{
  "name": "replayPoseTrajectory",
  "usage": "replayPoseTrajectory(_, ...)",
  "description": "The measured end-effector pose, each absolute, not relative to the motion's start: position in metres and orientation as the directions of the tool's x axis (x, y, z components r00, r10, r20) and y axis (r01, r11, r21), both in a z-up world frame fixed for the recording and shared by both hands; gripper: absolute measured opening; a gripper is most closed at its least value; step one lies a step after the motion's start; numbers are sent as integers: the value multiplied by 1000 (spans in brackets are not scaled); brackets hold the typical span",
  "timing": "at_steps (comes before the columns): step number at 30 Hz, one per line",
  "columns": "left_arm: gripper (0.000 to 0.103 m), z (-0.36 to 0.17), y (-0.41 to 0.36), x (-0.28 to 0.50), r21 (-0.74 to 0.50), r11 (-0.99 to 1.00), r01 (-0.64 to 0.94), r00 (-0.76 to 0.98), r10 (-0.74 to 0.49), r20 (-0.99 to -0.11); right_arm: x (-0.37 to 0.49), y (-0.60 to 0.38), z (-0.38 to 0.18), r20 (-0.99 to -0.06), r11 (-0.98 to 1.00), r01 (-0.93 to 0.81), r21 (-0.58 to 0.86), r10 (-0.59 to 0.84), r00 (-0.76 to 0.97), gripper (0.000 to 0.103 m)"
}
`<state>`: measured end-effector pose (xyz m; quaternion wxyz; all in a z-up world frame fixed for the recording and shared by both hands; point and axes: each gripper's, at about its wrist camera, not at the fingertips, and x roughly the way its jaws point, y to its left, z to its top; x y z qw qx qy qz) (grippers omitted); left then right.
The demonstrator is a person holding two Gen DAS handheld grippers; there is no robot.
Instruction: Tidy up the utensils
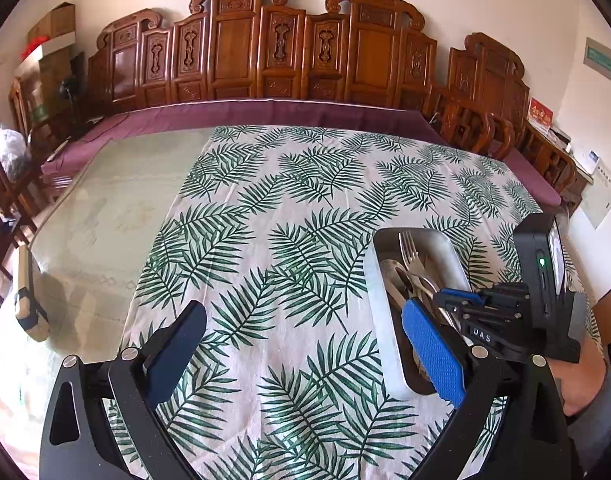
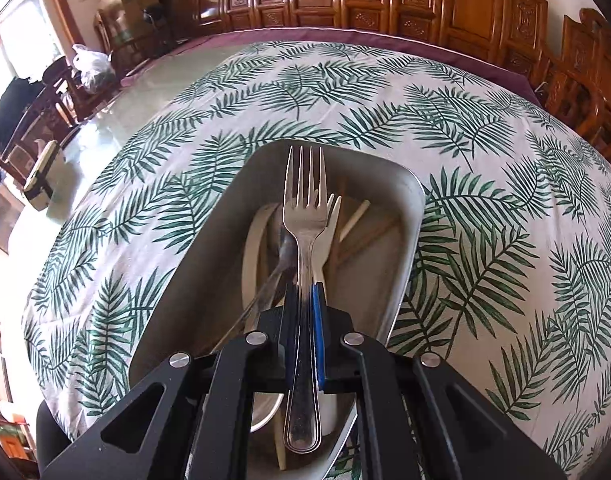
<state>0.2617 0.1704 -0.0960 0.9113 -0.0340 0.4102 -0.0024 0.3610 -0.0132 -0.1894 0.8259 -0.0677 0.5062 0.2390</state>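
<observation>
While the left gripper [image 1: 305,354] hangs idle over the leaf-print tablecloth [image 1: 273,208], its jaws stand wide apart with nothing between them, level with the near end of the metal tray [image 1: 375,280] and just left of it. It tilts gently down toward the table; it would do best to keep clear of the tray rim so that it does not nudge the pile. Further right, the right gripper [image 2: 305,300] is clamped on the handle of the steel fork [image 2: 305,216], pads pressed flat against both sides of the stem, tines pointing away along the fingers. The fork sits above the tray, over a white plastic fork [image 2: 331,224], a spoon [image 2: 283,248] and wooden chopsticks [image 2: 355,218]. A straight lift looks wisest, as the grip is near mid-handle and the neighbouring utensils lie just beneath. The wrist pitches steeply down into the tray.
</observation>
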Motion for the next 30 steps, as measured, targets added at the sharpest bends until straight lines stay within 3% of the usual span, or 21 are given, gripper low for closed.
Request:
replayPoseTrajectory(11, 95, -89, 165, 253, -51, 998, -29, 666, -19, -746, 351, -16, -170, -821, 840, -498, 216, 432, 374, 10)
replayPoseTrajectory(26, 95, -68, 122, 224, -54, 999, -5, 689, -36, -724, 281, -84, -101, -734, 845, -494, 205, 467, 494, 10)
replayPoseTrajectory(30, 95, -63, 103, 211, -56, 998, 7, 699, -44, -714, 256, -107, -85, -707, 854, -479, 203, 466, 532, 20)
